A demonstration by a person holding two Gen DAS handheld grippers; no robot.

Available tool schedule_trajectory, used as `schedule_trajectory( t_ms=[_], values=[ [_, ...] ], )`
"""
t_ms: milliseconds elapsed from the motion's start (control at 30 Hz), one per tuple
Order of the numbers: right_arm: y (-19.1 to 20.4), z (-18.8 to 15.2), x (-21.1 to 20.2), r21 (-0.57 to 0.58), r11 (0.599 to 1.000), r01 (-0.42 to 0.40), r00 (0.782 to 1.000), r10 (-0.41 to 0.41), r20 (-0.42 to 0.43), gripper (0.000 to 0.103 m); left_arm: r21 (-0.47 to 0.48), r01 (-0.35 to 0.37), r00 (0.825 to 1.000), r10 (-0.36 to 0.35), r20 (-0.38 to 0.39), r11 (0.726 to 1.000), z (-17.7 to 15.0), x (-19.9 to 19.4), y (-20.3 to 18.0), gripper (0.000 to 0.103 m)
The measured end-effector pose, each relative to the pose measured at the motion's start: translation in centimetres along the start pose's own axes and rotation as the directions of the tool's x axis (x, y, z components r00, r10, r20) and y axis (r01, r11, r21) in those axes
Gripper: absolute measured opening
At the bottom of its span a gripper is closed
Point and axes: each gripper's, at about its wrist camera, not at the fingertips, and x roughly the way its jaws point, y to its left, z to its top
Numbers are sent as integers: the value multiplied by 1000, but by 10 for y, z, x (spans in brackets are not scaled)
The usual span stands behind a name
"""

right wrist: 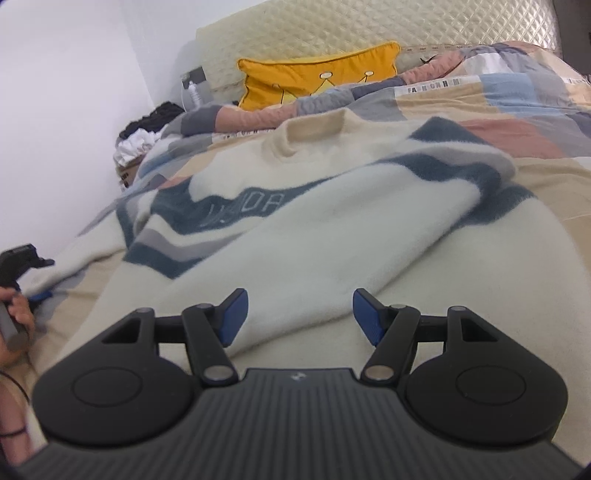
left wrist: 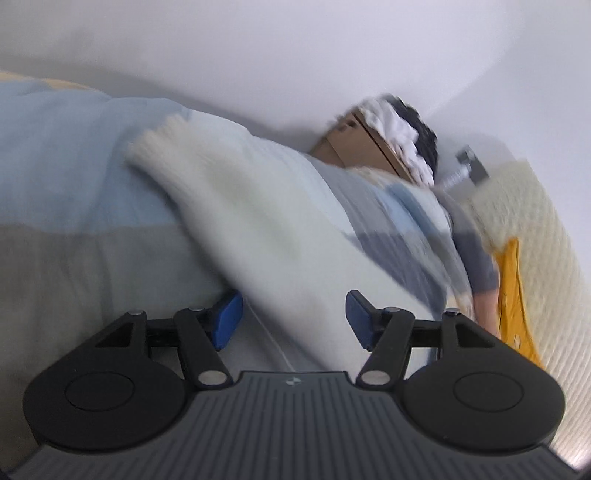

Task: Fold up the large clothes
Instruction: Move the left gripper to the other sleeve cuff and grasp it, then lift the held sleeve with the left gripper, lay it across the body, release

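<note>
- Cream knit sweater with navy and grey stripes (right wrist: 295,229) lies spread on the patchwork quilt (right wrist: 498,110), filling the centre of the right wrist view; collar toward upper centre, hem toward the bottom of the frame.
- One sleeve lies across the body from the right of the frame. I judge this a first fold made; the rest of the folding is not done, and the garment is not yet a compact stack.
- In the left wrist view, heavily blurred, a cream sleeve or edge of the sweater (left wrist: 229,206) runs diagonally from upper left to lower centre.
- Right gripper (right wrist: 300,317): blue pads apart, sweater hem just beyond them, nothing pinched.
- Left gripper (left wrist: 293,319): pads apart, cream fabric lying between them but not pressed. It also shows at the left edge of the right wrist view, held in a hand (right wrist: 18,310).
- Beyond: yellow cushion (right wrist: 317,81) against the quilted cream headboard (right wrist: 369,33), upper centre; cardboard box piled with clothes (left wrist: 369,144) by the white wall.
</note>
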Motion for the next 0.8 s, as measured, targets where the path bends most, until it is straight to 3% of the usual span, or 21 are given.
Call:
schedule_trajectory(
  t_ms=[200,267,367,433,500,667,733,800],
  values=[
    [9,-4,11,-44,999,14,1000,-15,-10,66,42,5,1000,-6,22,999,35,13,8,66],
    [8,-6,14,-44,999,16,1000,-16,-7,66,68,-28,1000,28,13,997,44,18,9,66],
    [5,-9,21,-26,999,26,1000,-26,-18,67,14,-27,999,27,22,1000,59,26,12,63],
    [6,-9,25,-32,999,38,999,-39,-24,67,11,-69,997,69,24,998,67,34,11,45],
    [10,-9,28,-43,998,52,998,-53,-23,67,20,-131,991,131,-3,991,76,45,9,35],
    [14,-8,31,-7,997,75,997,-75,-24,68,4,-138,990,138,4,990,93,62,14,25],
    [16,-8,33,-9,996,86,996,-86,-21,68,29,-160,987,159,15,987,97,65,11,12],
    [20,-8,36,-18,995,101,995,-101,-20,67,85,-199,980,198,18,976,102,72,2,11]
  ],
)
